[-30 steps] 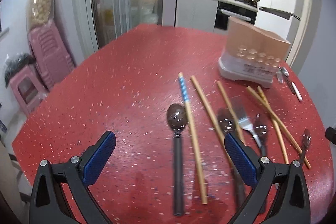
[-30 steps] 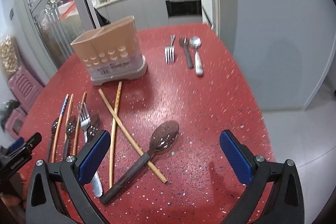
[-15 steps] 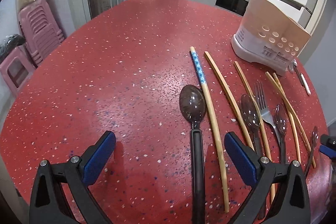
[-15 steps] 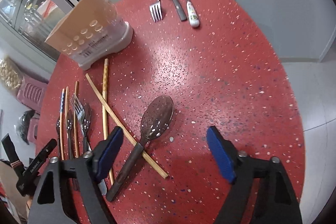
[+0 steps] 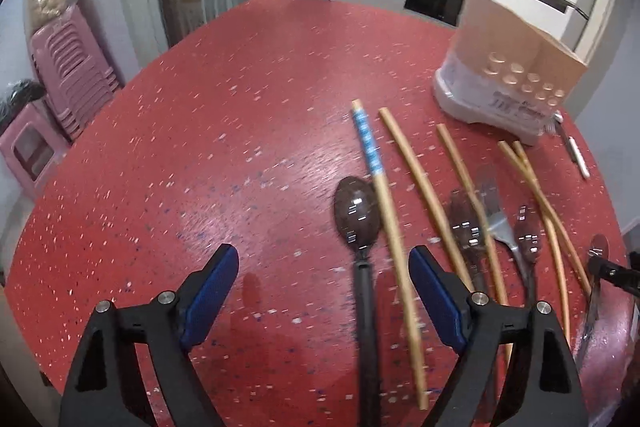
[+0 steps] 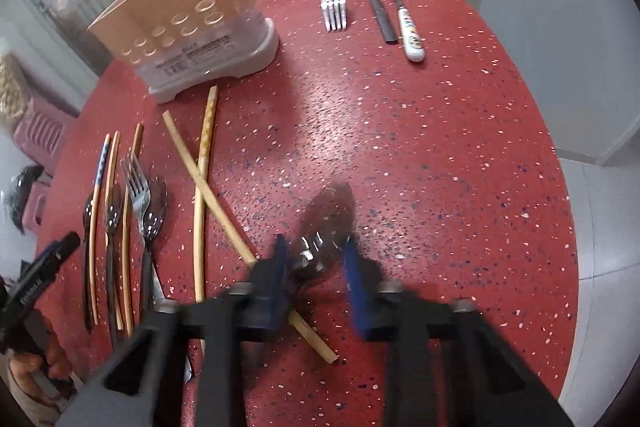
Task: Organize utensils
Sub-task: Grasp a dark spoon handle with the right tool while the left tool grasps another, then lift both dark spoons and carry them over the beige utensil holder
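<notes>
A: The right gripper (image 6: 314, 267) has just been closing its jaws; they now sit almost shut on the brown spoon (image 6: 326, 223), at the bowl's base, directly ahead of it.

B: I would lift it straight, because a chopstick (image 6: 224, 211) lies under its handle. The left gripper (image 5: 322, 291) is wide open, holding nothing.

A: The utensil holder (image 6: 192, 27) stands far ahead-left. What is inside it I cannot see.

In the right wrist view the right gripper (image 6: 314, 259) is smeared by motion blur, and its body hides the handle of the dark spoon (image 6: 326, 223) between its blue pads. In the left wrist view the black spoon (image 5: 357, 213) runs off the bottom edge, and the table's (image 5: 240, 107) speckles streak.
</notes>
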